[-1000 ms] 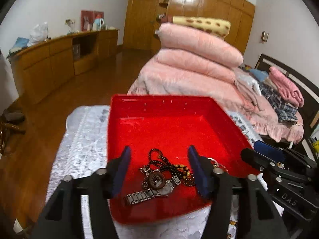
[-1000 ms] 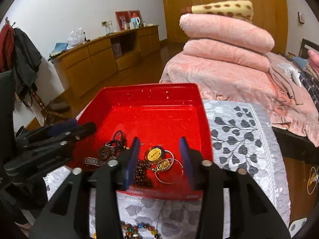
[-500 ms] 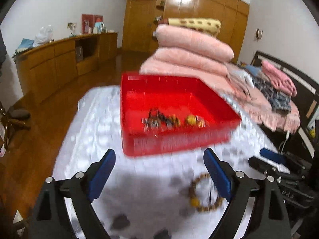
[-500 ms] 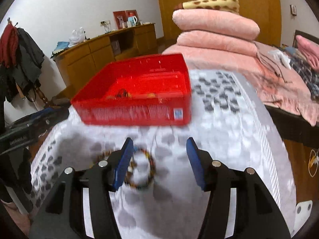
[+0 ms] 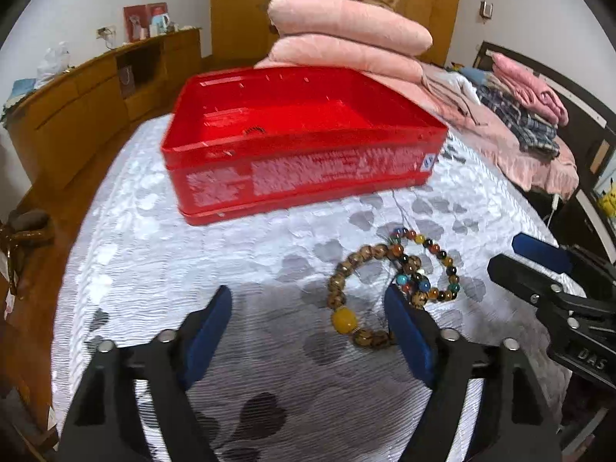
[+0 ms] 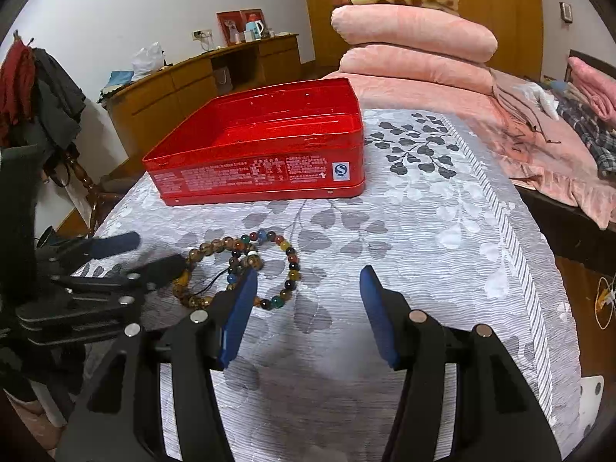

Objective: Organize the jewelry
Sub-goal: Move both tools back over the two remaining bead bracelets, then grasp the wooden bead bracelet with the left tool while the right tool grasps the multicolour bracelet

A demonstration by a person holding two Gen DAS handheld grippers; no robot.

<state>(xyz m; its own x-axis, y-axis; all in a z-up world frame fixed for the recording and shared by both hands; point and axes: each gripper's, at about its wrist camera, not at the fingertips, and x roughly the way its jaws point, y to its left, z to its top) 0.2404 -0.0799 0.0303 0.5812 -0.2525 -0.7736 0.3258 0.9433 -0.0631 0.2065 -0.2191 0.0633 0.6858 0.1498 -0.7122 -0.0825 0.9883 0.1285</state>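
Two bead bracelets lie overlapping on the leaf-patterned cloth in front of a red tin box point(image 5: 300, 169) point(image 6: 261, 169). The brown bracelet point(image 5: 340, 288) point(image 6: 210, 247) carries one big yellow bead. The multicolour bracelet point(image 5: 442, 265) point(image 6: 289, 254) lies to its right. My left gripper point(image 5: 308, 300) point(image 6: 154, 254) hovers low over the brown bracelet. Its jaws are closing, with part of that bracelet between them, untouched by the pads. My right gripper point(image 6: 308, 281) point(image 5: 519, 260) is open beside the multicolour bracelet, whose near edge lies by the left finger. Dark beads point(image 5: 254, 129) peek over the box rim.
The cloth-covered table point(image 6: 442, 231) drops off at the right. Behind the box rises a stack of folded pink quilts point(image 5: 346, 38). A wooden sideboard point(image 5: 88, 96) lines the left wall, clothes lie on a bed point(image 5: 531, 115) at right, and a coat rack point(image 6: 34, 88) stands at left.
Both grippers have drawn back from above the red box and sunk toward the cloth in front of it. The bracelets have come into view. The left jaws widened, then narrowed.
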